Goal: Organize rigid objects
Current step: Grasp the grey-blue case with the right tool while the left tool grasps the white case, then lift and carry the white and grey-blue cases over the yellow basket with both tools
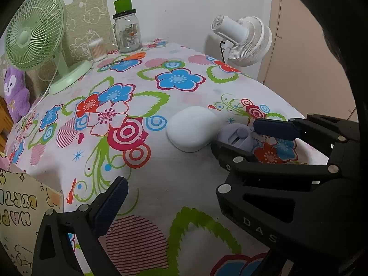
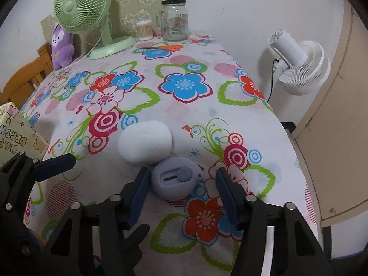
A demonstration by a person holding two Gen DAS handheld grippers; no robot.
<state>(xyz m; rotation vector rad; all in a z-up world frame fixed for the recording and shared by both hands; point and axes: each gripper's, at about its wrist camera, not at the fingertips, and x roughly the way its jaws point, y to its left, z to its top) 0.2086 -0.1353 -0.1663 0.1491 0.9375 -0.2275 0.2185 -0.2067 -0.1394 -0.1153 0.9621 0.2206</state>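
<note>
A white oval case (image 2: 145, 144) lies on the flowered tablecloth (image 2: 184, 105). Right in front of it lies a round lilac plastic gadget with a slider knob (image 2: 176, 177). My right gripper (image 2: 181, 195) is open, its two blue-padded fingers on either side of the lilac gadget, not touching it. In the left wrist view the white case (image 1: 192, 130) and the lilac gadget (image 1: 237, 138) show behind the right gripper's fingers (image 1: 273, 127). My left gripper is open and empty near the table's front left; one finger (image 1: 112, 203) shows, and it also appears in the right wrist view (image 2: 55, 165).
At the far end stand a green desk fan (image 2: 85, 4), a cotton swab tub (image 2: 144, 30), a glass jar with a green lid (image 2: 174, 16) and orange-handled scissors (image 2: 165, 47). A white fan (image 2: 299, 66) is off the right edge. A purple plush (image 2: 61, 46) and a card (image 2: 16, 138) are at left.
</note>
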